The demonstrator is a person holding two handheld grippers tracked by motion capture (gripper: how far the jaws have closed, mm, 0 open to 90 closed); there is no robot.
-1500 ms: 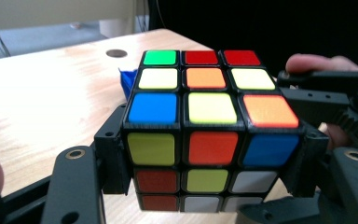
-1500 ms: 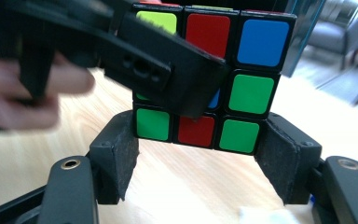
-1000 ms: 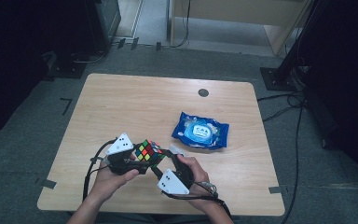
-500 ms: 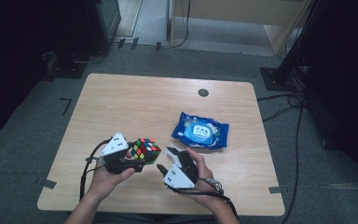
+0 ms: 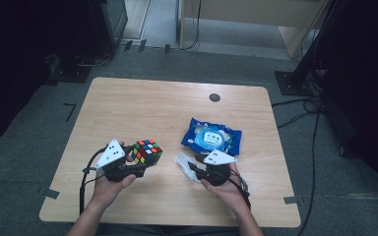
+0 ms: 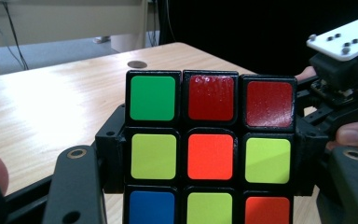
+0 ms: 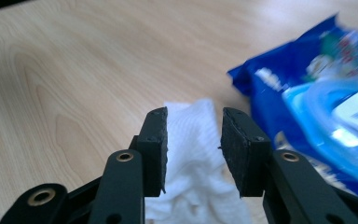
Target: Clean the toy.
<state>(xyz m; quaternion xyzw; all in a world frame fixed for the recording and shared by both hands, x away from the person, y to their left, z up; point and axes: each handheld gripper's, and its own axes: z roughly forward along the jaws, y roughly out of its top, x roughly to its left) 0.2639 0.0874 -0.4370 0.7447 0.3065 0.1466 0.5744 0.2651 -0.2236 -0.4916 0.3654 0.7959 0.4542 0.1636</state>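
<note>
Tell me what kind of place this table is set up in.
Probably a lab or workshop used for recording, not a home: a bare wooden table stands on grey carpet, with cables trailing over the floor and dark equipment stands around it.

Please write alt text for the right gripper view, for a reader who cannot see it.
Two black fingers stand apart around a crumpled white wipe on a light wooden table. A blue pack of wet wipes lies to the right.
</note>
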